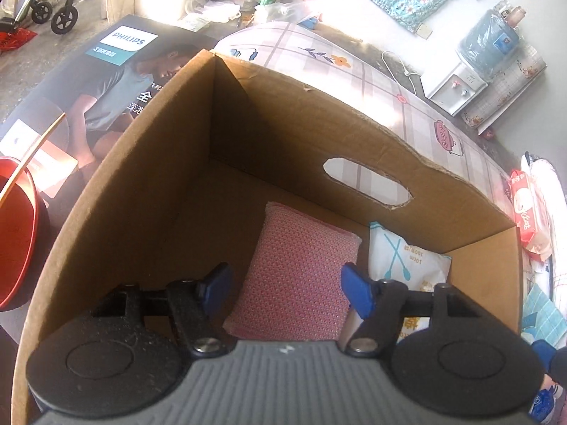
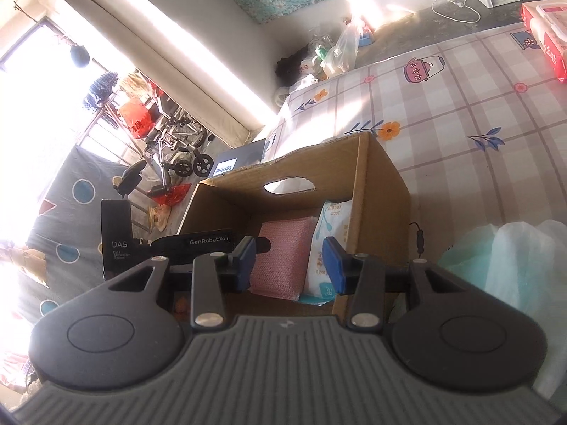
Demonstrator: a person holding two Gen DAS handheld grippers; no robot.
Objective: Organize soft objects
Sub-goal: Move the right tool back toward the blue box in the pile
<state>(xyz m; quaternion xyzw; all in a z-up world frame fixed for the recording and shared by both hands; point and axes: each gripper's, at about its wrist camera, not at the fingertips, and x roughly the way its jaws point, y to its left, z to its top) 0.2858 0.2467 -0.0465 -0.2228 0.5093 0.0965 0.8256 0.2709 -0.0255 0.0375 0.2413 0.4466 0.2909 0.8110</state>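
Two soft items, a pink sponge [image 1: 297, 276] and a white packet [image 1: 404, 258], lean inside the cardboard box [image 1: 149, 163], its left half bare. Left gripper [image 1: 287, 290] hangs empty, jaws apart; right gripper [image 2: 288, 265] is half-open, empty. The packet's lower end is hidden.

You see the sponge [image 1: 296, 276] in the box [image 1: 149, 184], left of and beside the swab packet [image 1: 400, 258], box standing on the tabletop [image 2: 460, 134]

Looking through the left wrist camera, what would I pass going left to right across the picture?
Red basin → cardboard box's left wall → pink sponge cloth → white cotton swab packet → red wet-wipes pack.
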